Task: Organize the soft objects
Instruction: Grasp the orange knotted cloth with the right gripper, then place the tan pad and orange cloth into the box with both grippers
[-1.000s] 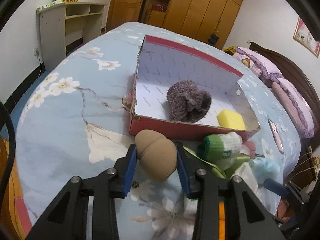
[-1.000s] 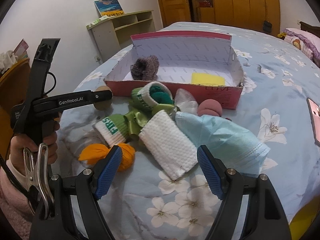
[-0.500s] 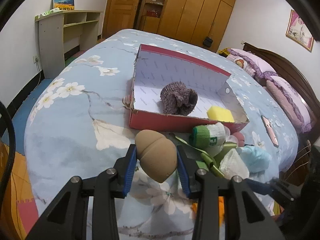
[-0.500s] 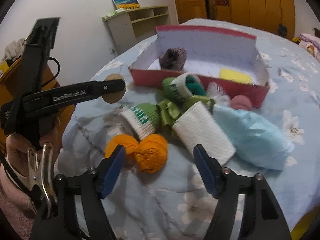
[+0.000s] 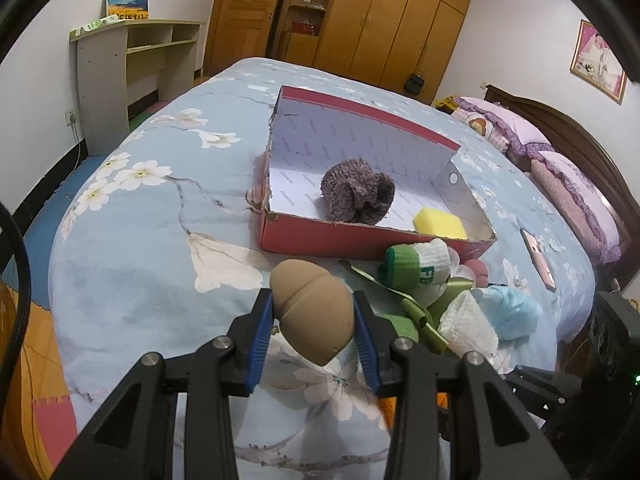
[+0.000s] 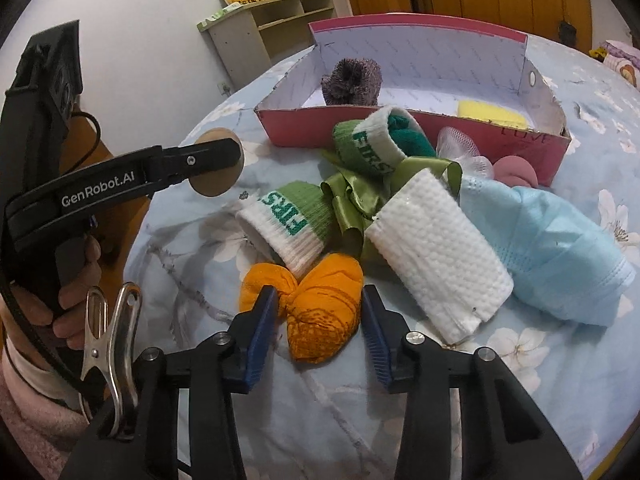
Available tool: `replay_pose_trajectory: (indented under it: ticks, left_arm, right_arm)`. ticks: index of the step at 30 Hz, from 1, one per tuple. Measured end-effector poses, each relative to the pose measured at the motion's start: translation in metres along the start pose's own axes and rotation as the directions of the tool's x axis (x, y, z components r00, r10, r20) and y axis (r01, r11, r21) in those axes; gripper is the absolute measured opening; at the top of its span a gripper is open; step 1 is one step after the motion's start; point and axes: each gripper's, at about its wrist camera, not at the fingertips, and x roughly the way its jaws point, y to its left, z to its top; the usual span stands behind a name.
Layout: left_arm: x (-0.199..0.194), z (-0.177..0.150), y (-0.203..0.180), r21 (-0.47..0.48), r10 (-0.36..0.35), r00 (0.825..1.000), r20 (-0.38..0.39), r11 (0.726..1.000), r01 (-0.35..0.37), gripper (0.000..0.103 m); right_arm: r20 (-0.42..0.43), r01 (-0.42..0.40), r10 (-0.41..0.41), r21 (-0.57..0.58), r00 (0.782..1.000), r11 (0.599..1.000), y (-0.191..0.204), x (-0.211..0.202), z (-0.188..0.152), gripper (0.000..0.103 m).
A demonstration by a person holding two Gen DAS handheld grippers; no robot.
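1. While the left gripper (image 5: 313, 320) clasps a tan teardrop makeup sponge (image 5: 312, 312) between its blue pads, clear of the bedspread (image 5: 132, 256), the step in hand reads as paired pick-ups ahead of loading the box.
2. Right gripper (image 6: 318, 326): its jaws have just been closing around the orange knotted cloth bundle (image 6: 312, 304), which lies at the near edge of the pile; the left pad touches the bundle near its knot, and whether the right pad presses on it cannot be told, so the grip is judged not yet firm.
3. Red shoebox (image 5: 360, 240): open-topped, on the bed beyond the pile; it already holds a grey-purple fuzzy sock ball (image 5: 358, 192) mid-floor and a yellow sponge (image 5: 440, 222) at its near right corner.
4. Pile just before the box's near wall: two green-and-white rolled socks (image 6: 292, 224), a green satin ribbon (image 6: 352, 196), a white waffle cloth (image 6: 436, 264), a light blue cloth (image 6: 560, 248), a clear mesh puff (image 6: 460, 148) and a pink sponge (image 6: 516, 172) against the box wall.
5. Next move, as judged: finish the closure on the orange bundle and lift it straight up, so that the sock touching it is not dragged; carry the tan sponge over the near wall to a bare part of the floor, left of the sock ball, then release.
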Motion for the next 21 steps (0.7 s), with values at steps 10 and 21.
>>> replay_pose_trajectory:
  ticks: [10,21]
  left_arm:
    - [0.000,0.000,-0.001,0.005,0.001,1.000,0.000,1.000,-0.001,0.040]
    - [0.003,0.019,-0.015,0.049,0.007,1.000,0.012,0.999,-0.008,0.040]
  right_arm:
    - [0.038,-0.013,0.015,-0.045,0.999,0.999,0.009,-0.018,0.004,0.040]
    - [0.119,0.015,-0.006,-0.072,0.993,0.997,0.003,-0.054,0.019,0.040]
